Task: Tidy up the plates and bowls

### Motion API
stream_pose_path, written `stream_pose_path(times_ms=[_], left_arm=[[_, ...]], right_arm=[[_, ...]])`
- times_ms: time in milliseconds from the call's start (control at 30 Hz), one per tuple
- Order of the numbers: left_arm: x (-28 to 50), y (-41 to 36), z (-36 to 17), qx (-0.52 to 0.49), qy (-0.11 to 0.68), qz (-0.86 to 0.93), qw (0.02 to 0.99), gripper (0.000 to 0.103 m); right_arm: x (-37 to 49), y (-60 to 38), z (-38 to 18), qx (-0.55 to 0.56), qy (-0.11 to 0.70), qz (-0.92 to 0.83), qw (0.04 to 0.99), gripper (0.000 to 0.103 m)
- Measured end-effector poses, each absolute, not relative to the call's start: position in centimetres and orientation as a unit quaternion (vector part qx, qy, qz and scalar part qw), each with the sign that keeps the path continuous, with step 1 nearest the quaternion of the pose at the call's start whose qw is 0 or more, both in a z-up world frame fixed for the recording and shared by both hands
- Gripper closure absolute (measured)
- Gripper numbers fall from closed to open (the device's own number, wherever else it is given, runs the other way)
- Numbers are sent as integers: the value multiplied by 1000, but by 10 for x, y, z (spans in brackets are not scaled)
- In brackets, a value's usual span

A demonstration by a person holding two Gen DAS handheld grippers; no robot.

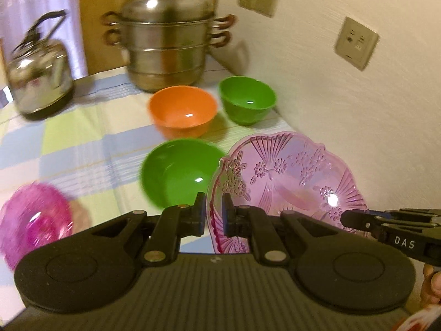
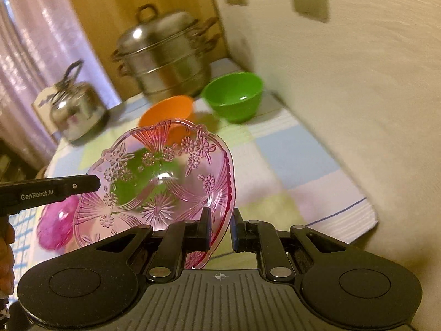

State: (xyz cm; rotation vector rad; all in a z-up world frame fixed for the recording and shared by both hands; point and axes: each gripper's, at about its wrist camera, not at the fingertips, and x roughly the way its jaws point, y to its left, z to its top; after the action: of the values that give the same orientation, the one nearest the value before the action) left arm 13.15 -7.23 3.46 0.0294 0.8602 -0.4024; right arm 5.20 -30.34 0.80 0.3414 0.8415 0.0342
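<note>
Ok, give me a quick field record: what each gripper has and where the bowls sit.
left gripper: shut on pink glass plate, left rim
right gripper: shut on the plate's right rim
plate: lifted, tilted
green bowls: near, far by wall
orange bowl: before steamer pot
magenta bowl: left
kettle: back left

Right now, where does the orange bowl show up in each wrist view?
Left wrist view: orange bowl sits centre, upper middle, in full view, just left of the small green bowl.
Right wrist view: orange bowl sits left of centre, partly hidden behind the clear pink plate.
Shared landmark: the steel steamer pot stands right behind it in both.
</note>
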Motion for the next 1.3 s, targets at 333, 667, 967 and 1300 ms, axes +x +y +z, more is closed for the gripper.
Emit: stream_pose_path(times_ms=[333, 667, 967, 1300], left_arm=[[90, 8, 27, -26, 417, -125, 900, 93], [59, 75, 20, -59, 419, -70, 903, 93], [41, 120, 18, -85, 417, -29, 905, 93], [31, 154, 12, -109, 417, 0, 902, 93]], right_arm=[[46, -238, 5, 132, 421, 88, 893, 89], [51, -178, -3, 104, 432, 145, 884, 89], [64, -132, -13, 86, 440, 186, 874, 89], [74, -95, -19, 68, 445, 216, 866, 89]])
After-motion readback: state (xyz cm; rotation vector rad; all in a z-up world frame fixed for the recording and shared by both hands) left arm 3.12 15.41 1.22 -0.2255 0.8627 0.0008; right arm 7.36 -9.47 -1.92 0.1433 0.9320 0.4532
